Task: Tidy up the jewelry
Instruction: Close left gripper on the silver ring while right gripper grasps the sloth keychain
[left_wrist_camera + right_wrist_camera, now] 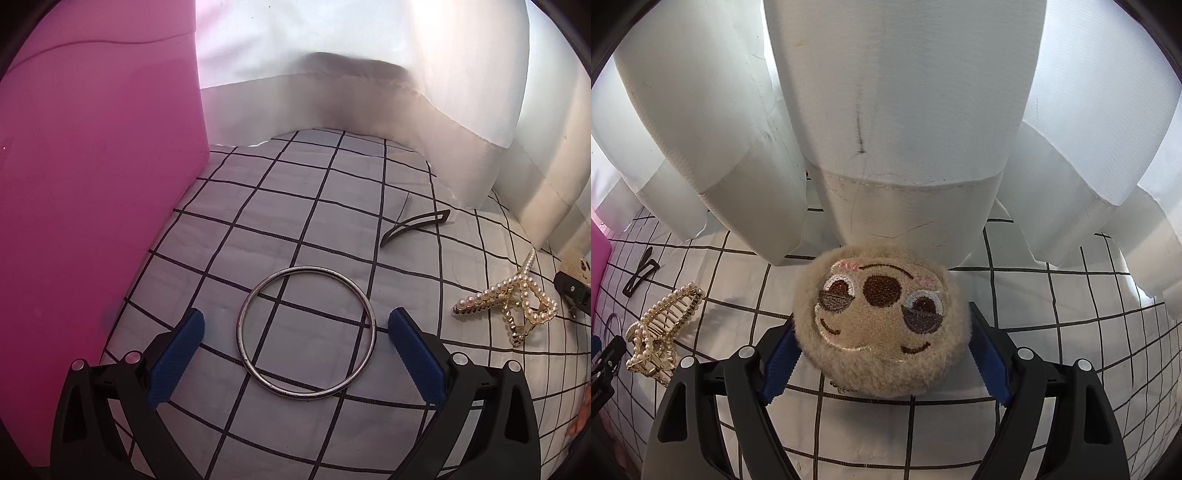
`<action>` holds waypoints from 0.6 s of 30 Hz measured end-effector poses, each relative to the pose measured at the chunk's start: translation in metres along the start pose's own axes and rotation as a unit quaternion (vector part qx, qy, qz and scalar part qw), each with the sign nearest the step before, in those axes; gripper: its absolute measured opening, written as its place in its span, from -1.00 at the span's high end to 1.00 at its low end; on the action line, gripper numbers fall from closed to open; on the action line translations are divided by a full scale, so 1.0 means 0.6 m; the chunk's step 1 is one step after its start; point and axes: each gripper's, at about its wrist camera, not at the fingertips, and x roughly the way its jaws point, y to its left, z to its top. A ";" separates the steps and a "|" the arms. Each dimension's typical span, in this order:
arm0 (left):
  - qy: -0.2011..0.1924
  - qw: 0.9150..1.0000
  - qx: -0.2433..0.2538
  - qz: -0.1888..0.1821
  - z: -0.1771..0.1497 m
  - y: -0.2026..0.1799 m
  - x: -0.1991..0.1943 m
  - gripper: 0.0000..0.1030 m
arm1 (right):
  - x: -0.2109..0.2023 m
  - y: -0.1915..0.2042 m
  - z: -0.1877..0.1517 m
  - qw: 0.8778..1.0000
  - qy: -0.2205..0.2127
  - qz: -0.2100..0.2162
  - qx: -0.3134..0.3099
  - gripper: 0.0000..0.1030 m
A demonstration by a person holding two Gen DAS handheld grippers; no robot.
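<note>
A silver bangle (306, 332) lies flat on the checked cloth, between the open blue pads of my left gripper (295, 325), which does not touch it. A pearl claw clip (511, 297) lies to its right and shows in the right wrist view (661, 328). A black snap hair clip (413, 225) lies farther back; it also shows in the right wrist view (641, 275). A round plush sloth-face piece (881, 319) sits between the pads of my right gripper (882, 336), whose pads press its sides.
A tall pink box (96, 192) stands at the left, close to my left gripper. White curtain folds (905, 110) hang at the back edge of the grid-patterned cloth (295, 206). The right gripper's black body (572, 291) is at the far right.
</note>
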 end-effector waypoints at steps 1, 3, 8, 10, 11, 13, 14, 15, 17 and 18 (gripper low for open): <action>0.000 1.000 0.001 0.000 -0.001 0.001 0.000 -0.89 | 0.000 0.000 0.000 1.000 -0.001 0.001 -0.001 -0.51; 0.002 1.000 0.001 -0.001 0.000 0.003 -0.001 -0.89 | 0.002 -0.001 0.002 1.000 -0.002 0.005 -0.003 -0.50; -0.004 1.000 -0.001 -0.004 -0.017 0.000 -0.021 -0.71 | -0.004 0.005 -0.007 1.000 -0.008 0.010 -0.007 -0.33; -0.009 1.000 0.007 -0.010 -0.021 -0.004 -0.030 -0.49 | -0.006 0.008 -0.009 1.000 -0.008 0.012 -0.009 -0.25; -0.011 1.000 0.012 -0.013 -0.022 -0.006 -0.035 -0.36 | -0.005 0.009 -0.009 1.000 -0.009 0.013 -0.010 -0.23; -0.010 1.000 0.015 -0.014 -0.024 -0.008 -0.039 -0.36 | -0.007 0.010 -0.011 1.000 -0.011 0.015 -0.012 -0.17; -0.010 1.000 0.013 -0.016 -0.023 -0.006 -0.040 -0.35 | -0.014 0.018 -0.017 1.000 -0.013 0.016 -0.012 -0.13; -0.010 1.000 0.013 -0.017 -0.023 -0.006 -0.041 -0.35 | -0.015 0.018 -0.018 1.000 -0.013 0.019 -0.012 -0.11; -0.010 1.000 0.017 -0.016 -0.024 -0.007 -0.041 -0.34 | -0.016 0.020 -0.021 1.000 -0.015 0.024 -0.011 -0.10; -0.009 1.000 0.017 -0.016 -0.024 -0.008 -0.041 -0.34 | -0.021 0.012 -0.025 0.999 -0.017 0.026 -0.010 -0.09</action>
